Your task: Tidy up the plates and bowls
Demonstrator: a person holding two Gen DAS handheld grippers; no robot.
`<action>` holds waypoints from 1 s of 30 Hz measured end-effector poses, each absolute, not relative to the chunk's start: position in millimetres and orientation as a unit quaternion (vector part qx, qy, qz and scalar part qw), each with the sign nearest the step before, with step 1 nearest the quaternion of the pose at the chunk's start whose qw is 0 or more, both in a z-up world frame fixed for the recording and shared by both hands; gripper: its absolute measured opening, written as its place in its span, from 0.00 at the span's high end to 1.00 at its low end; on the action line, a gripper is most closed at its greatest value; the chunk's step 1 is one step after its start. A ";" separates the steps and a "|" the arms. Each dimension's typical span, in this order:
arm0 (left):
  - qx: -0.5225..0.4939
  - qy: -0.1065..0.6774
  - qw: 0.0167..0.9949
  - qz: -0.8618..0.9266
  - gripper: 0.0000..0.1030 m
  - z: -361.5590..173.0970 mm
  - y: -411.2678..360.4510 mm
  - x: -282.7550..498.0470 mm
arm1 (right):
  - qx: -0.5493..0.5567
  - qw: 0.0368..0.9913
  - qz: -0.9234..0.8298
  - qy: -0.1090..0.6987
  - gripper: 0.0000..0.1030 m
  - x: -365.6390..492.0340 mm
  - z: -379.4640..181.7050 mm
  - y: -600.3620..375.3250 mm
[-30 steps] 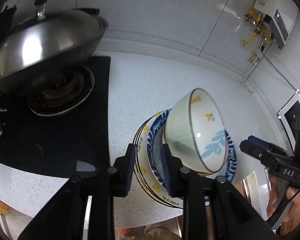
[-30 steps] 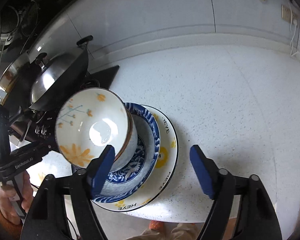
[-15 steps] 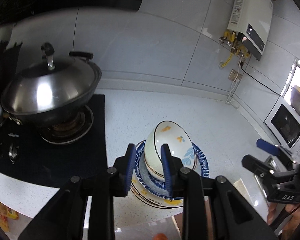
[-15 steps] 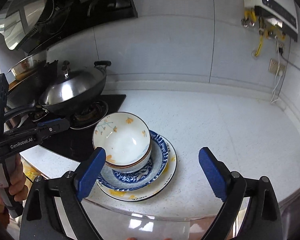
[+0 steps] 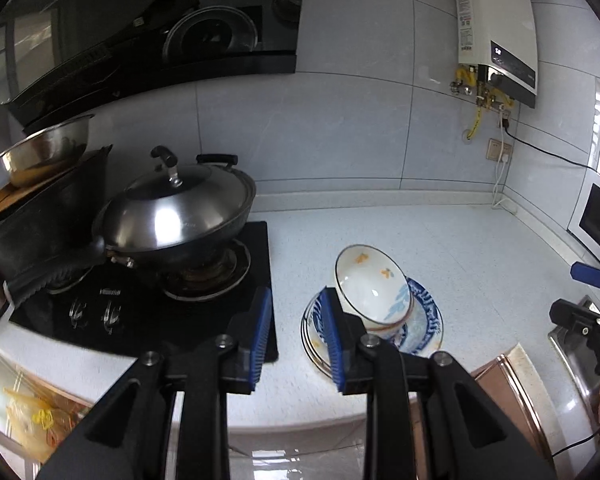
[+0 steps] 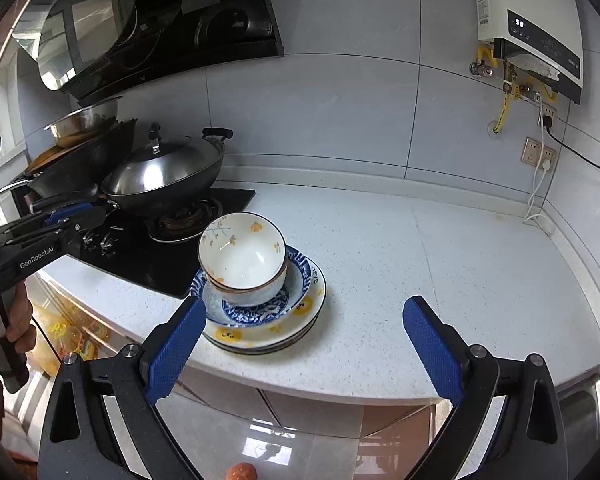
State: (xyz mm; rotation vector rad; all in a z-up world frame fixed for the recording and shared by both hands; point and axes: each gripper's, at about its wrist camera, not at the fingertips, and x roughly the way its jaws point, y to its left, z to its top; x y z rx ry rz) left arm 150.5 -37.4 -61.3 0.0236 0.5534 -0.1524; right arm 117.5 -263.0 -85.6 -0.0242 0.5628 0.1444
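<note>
Bowl (image 6: 242,258) atop stacked plates (image 6: 300,312): glazed, slippery, breakable; grip its rim. Left tongs (image 5: 296,338) narrow, empty; right tongs (image 6: 304,346) opening wide, empty.

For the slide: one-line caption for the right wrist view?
Open right claw, empty, faces stacked bowls nested on plates at the counter edge beside the lidded wok.

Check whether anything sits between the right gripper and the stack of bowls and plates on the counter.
Nothing visible blocks it. The right gripper hangs empty, its jaws opening, off the counter's front edge, with only bare counter between it and the stack. The top bowl sits tilted on the blue bowl and plates. The wok stands behind.
</note>
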 end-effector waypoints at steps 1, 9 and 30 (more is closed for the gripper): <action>0.009 0.276 0.959 -0.066 0.75 -61.5 -38.6 142.7 | -0.011 0.957 0.077 0.279 0.06 113.0 -85.6 -267.1; -0.004 0.298 0.954 0.000 0.75 -56.1 -44.7 75.5 | -0.011 0.949 0.115 0.294 0.06 78.8 -92.6 -293.1; 0.043 0.294 0.952 -0.071 0.75 -55.7 -27.2 51.9 | 0.073 0.959 0.040 0.272 0.04 4.7 -87.5 -296.6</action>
